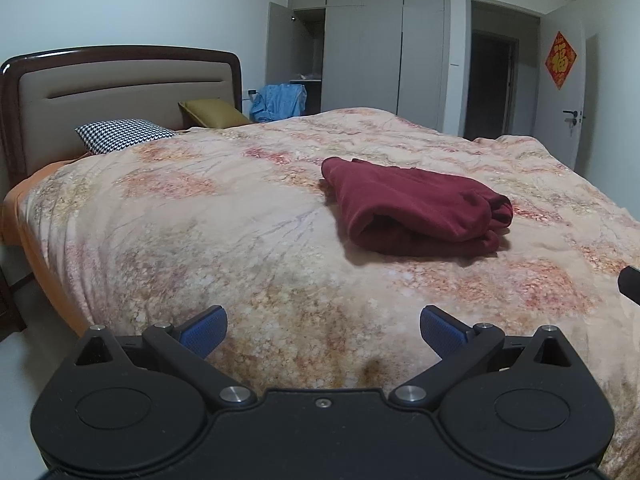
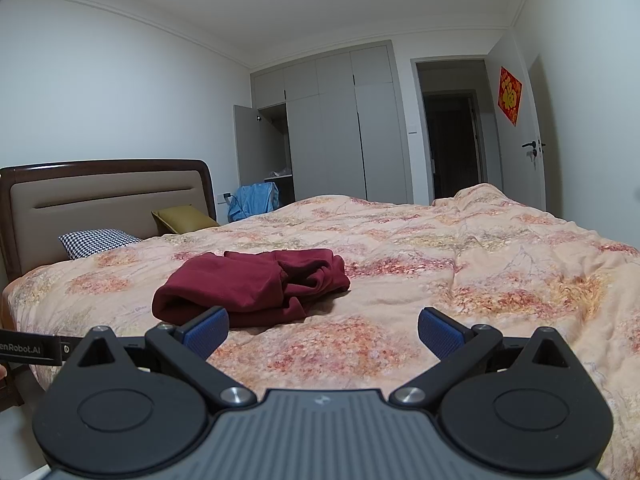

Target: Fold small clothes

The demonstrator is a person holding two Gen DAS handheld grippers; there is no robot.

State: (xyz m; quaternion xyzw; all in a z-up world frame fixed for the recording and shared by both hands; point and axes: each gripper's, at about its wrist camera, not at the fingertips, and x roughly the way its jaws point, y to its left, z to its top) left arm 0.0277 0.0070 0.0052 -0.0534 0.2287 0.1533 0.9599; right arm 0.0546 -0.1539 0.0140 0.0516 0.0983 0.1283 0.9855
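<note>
A dark red garment (image 1: 412,210) lies folded in a thick bundle on the floral bedspread (image 1: 248,240). It also shows in the right wrist view (image 2: 256,284), with loose folds at its right end. My left gripper (image 1: 323,330) is open and empty, held above the bed's near edge, short of the garment. My right gripper (image 2: 323,330) is open and empty, just in front of the garment's near edge. A black part of the right gripper (image 1: 630,282) shows at the left view's right edge.
A houndstooth pillow (image 1: 124,134) and a mustard pillow (image 1: 214,114) lie by the headboard (image 1: 120,84). A blue garment (image 1: 278,102) hangs beyond the bed. A wardrobe (image 1: 362,48) with one open door and a doorway (image 1: 496,76) stand behind.
</note>
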